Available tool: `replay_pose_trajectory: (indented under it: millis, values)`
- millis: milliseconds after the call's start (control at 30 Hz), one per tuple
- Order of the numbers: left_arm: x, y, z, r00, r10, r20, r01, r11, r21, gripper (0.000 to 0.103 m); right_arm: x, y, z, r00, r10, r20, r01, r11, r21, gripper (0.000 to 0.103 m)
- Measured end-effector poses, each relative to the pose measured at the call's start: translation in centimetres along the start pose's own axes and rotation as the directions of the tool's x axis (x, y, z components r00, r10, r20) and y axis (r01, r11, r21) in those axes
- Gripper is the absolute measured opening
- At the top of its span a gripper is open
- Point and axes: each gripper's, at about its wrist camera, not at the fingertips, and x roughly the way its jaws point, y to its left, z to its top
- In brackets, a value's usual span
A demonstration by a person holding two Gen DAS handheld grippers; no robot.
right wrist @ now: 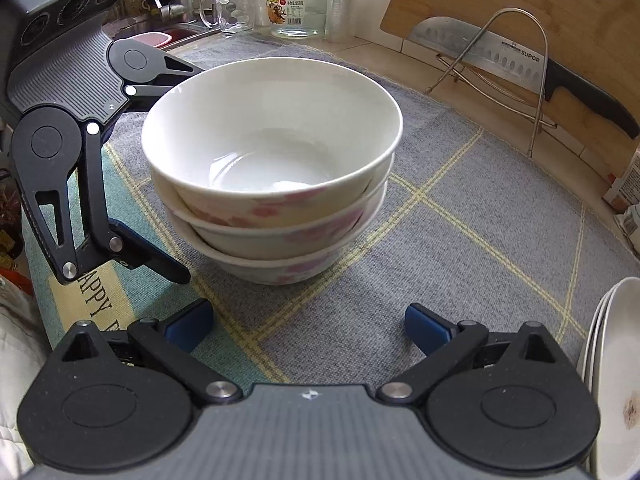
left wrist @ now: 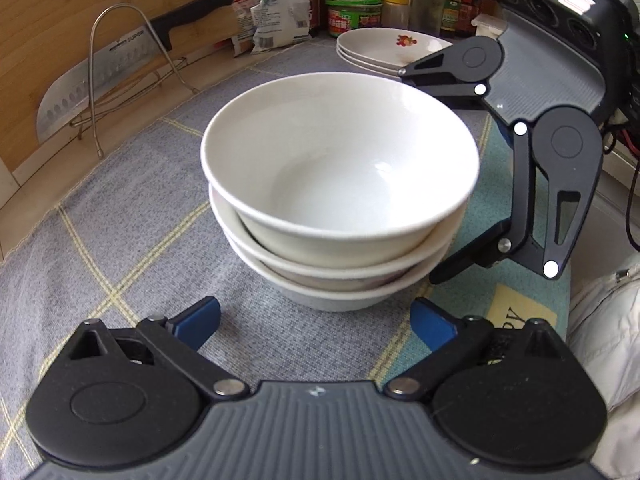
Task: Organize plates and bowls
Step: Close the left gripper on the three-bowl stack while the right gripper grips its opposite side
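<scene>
A stack of three white bowls [left wrist: 340, 200] stands on the grey checked cloth [left wrist: 120, 216]; in the right wrist view the bowls [right wrist: 276, 184] show pink flower prints. A stack of white plates [left wrist: 394, 50] with a red motif sits behind them, and shows at the right edge of the right wrist view [right wrist: 616, 380]. My left gripper [left wrist: 316, 322] is open and empty, just short of the bowls. My right gripper [right wrist: 308, 326] is open and empty on the other side of the stack. Each gripper shows in the other's view, jaws wide beside the bowls.
A cleaver [left wrist: 100, 76] leans in a wire rack [left wrist: 120, 40] against a wooden board [left wrist: 60, 20]. Bags, jars and bottles [left wrist: 352, 14] stand at the back. A glass mug [right wrist: 232, 8], a jar [right wrist: 298, 4] and a sink [right wrist: 168, 36] lie beyond.
</scene>
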Motion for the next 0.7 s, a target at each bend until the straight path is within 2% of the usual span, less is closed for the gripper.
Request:
replay_pose_trajectory:
  millis: [133, 300, 400, 700]
  values:
    - [-0.1, 1.0, 0.6, 0.998, -0.059, 0.012, 0.058, 0.992, 0.109, 0.095, 0.2, -0.2, 1.2, 1.0, 0.014, 0.001, -0.014, 1.0, -0.018, 0.103]
    - [-0.1, 1.6, 0.9, 0.99, -0.139, 0.018, 0.132, 0.967, 0.219, 0.093, -0.1, -0.1, 2.7, 0.999, 0.048, 0.003, -0.048, 0.996, -0.073, 0.101]
    - [0.3, 2.0, 1.0, 0.981, -0.194, 0.013, 0.185, 0.952, 0.242, 0.089, 0.0, 0.1, 3.1, 0.998, 0.059, -0.01, -0.059, 0.991, -0.117, 0.098]
    - [0.9, 3.3, 1.7, 0.958, -0.287, -0.025, 0.282, 0.917, 0.283, 0.081, 0.3, -0.1, 3.4, 0.991, 0.129, -0.043, -0.135, 0.976, -0.17, 0.084]
